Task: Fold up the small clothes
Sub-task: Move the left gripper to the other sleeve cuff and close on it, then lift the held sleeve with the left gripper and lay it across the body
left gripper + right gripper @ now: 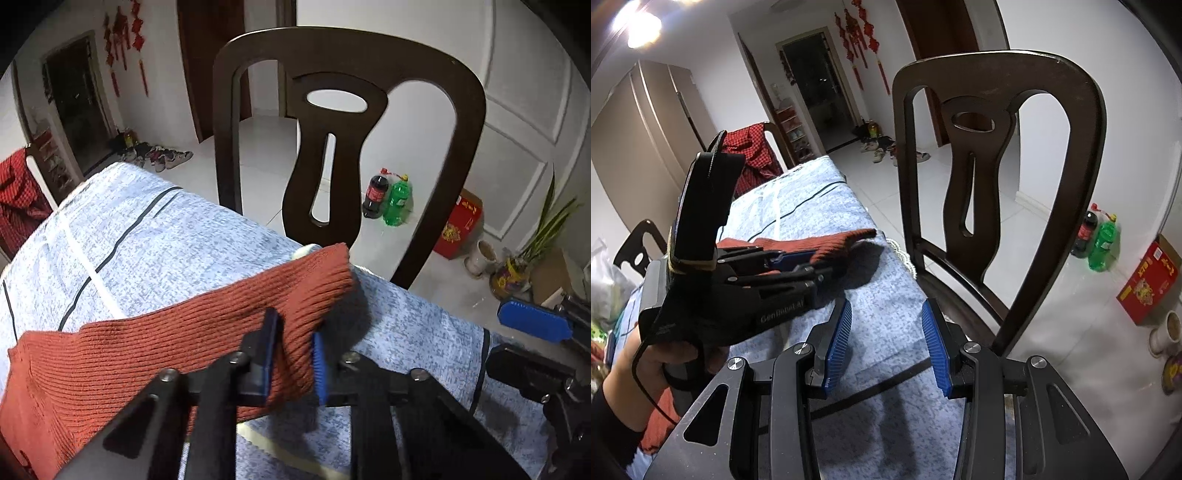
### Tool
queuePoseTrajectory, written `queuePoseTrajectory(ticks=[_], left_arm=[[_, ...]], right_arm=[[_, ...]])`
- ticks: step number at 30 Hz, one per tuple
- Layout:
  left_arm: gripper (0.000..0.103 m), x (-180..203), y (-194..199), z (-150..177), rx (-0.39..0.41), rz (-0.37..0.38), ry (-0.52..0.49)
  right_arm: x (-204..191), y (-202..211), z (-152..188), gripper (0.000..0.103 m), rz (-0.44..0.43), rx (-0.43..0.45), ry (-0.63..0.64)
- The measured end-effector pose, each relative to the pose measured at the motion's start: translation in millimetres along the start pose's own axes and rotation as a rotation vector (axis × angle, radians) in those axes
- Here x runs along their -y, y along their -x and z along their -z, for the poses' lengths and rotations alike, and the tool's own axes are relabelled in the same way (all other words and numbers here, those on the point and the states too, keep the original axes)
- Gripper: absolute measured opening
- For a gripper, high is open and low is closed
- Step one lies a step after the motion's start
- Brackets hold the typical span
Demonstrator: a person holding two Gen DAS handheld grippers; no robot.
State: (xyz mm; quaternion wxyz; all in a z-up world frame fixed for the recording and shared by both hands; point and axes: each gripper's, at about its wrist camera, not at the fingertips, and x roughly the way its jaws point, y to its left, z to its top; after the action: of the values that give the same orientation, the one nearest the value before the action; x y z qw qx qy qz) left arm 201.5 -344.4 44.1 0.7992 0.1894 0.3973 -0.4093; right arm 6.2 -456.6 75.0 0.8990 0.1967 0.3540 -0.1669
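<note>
Your left claw (295, 354) is clenched on the rust-red ribbed knit garment (177, 332), its blue pads (318, 363) pinching a fold of the fabric close to the cuffed end. No earlier view is given, so only the grip itself can be told: cloth fills the narrow gap between the two fingers. That garment lies on the bench (166, 229), which is covered with a pale blue speckled cloth crossed by thin dark lines. The knit stretches from the lower left of the left wrist view up toward the far edge of the bench, where its cuffed end sits raised above the cloth and casts a shadow beneath it.

Your right claw (886, 343) is released, its blue ribbed pads (839, 345) standing well apart with only the bench cloth showing between them. It hovers over the near right part of the bench, beside the left claw, and touches no clothing. In the right wrist view you can see your left hand (665, 363) wrapped round the handle of the left tool, a dark sleeve at the wrist.

A dark wooden chair (351, 122) stands just beyond the far bench edge. On the white tiled floor behind it stand two bottles (388, 197), one dark and one green, near a red box (460, 229).
</note>
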Motion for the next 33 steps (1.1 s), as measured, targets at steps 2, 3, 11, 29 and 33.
queuePoseTrajectory(ticks=[2,3,11,29,33], left_arm=[[0.017,-7,5,0,0.010,0.012,0.025],[0.017,-10,8,0,0.016,0.014,0.033],[0.017,-41,31,1,0.062,0.008,0.100],[0.017,-99,68,8,0.143,-0.020,0.268],[0.017,-115,82,10,0.176,-0.039,0.306]], right_arm=[[-1,0,-1,0.041,-0.001,0.001,0.001],[-2,-1,-1,0.041,-0.003,-0.001,0.004],[-18,-14,-5,0.041,-0.034,-0.038,0.040],[-72,-56,-13,0.041,-0.120,-0.118,0.166],[-89,-66,-12,0.041,-0.184,-0.132,0.186]])
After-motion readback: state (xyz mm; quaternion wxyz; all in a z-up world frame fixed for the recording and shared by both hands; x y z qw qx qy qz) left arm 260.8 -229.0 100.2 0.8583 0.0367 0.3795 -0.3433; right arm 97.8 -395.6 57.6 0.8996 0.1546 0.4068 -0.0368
